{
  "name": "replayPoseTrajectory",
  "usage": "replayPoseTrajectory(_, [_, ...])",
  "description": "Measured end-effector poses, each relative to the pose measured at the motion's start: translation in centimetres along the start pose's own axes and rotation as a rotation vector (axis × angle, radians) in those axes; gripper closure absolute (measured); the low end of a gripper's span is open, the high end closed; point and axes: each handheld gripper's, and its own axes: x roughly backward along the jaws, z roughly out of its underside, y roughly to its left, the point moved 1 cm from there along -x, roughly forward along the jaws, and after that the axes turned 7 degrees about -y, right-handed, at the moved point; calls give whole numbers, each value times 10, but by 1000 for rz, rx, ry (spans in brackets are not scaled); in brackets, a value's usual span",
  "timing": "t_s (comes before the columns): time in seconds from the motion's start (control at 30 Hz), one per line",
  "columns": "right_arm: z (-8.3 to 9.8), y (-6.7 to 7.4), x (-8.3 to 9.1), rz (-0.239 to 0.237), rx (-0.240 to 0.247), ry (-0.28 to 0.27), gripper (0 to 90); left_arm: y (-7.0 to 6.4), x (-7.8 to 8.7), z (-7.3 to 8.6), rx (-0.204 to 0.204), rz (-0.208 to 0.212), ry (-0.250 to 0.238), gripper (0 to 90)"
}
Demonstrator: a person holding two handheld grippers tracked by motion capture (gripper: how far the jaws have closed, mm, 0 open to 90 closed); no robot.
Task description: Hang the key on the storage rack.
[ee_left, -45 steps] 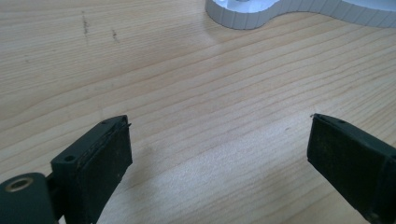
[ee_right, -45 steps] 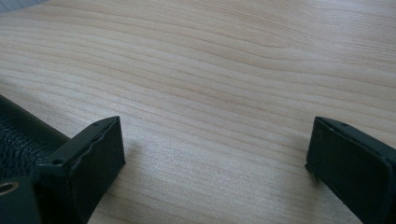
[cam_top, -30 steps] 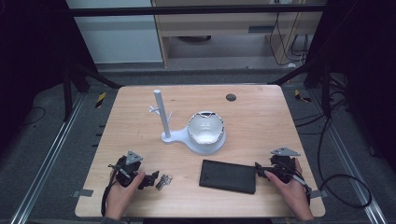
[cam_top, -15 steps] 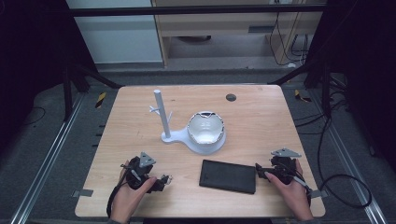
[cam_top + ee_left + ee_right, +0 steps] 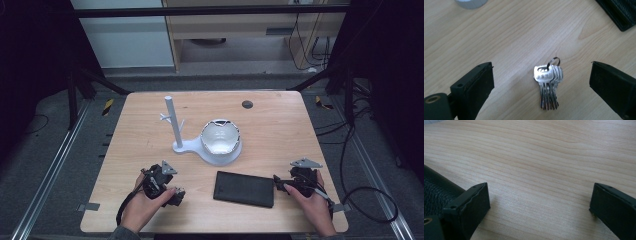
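A pale wooden desk point(image 5: 280, 125) stands on a dark floor with black frame rails on either side. Near its front edge our left gripper point(image 5: 541, 82) hangs over a small bunch of silver metal keys on a steel split ring point(image 5: 548, 83), with its fingers point(image 5: 472, 86) spread wide on either side of the bunch and touching nothing. The keys lie flat on the wood, fanned close together, ring end pointing away from us.

We judge the bunch light but stiff and slippery: thin metal lying flat gives little to bite on, and the blades may slide or splay apart under pressure. The stacked key heads just below the ring look like the best place to take hold, since they are the thickest part.

Mid-desk stands a white plastic stand with an upright post and small pegs point(image 5: 171, 122), joined to a white bowl-shaped dish point(image 5: 220, 139); we cannot tell whether anything lies in it. A black textured leather wallet point(image 5: 244, 189) lies between our hands. Our right gripper point(image 5: 539, 205) rests just beside the wallet, fingers point(image 5: 470, 202) wide apart, holding nothing.
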Motion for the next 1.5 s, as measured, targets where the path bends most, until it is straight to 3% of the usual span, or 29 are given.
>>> replayPoseTrajectory(0.17, [0, 0, 0, -1, 0, 0, 29, -1, 3, 1, -37, -7, 92, 55])
replayPoseTrajectory(0.3, [0, 0, 0, 1, 2, -1, 29, -4, 5, -1, -51, 16, 111, 64])
replayPoseTrajectory(0.53, [0, 0, 0, 1, 4, -3, 29, -11, 3, 0, -88, 17, 127, 88])
replayPoseTrajectory(0.67, [1, 0, 0, 1, 2, -2, 29, -11, 8, 1, -94, -14, 137, 109])
replayPoseTrajectory(0.87, [1, 1, 1, -4, -4, -3, 29, -12, 10, 0, -114, 0, 169, 214])
replayPoseTrajectory(1.13, [1, 1, 1, 5, -8, -2, 29, -17, -5, -2, -156, 15, 245, 384])
replayPoseTrajectory(1.23, [1, 1, 1, 8, -6, -4, 30, -14, -11, 1, -123, 28, 252, 446])
replayPoseTrajectory(1.47, [1, 1, 1, 10, -7, -4, 29, -8, -20, 1, -111, 40, 264, 560])
replayPoseTrajectory(1.5, [1, 1, 2, 8, -12, -3, 29, -8, -21, 1, -94, 47, 251, 567])
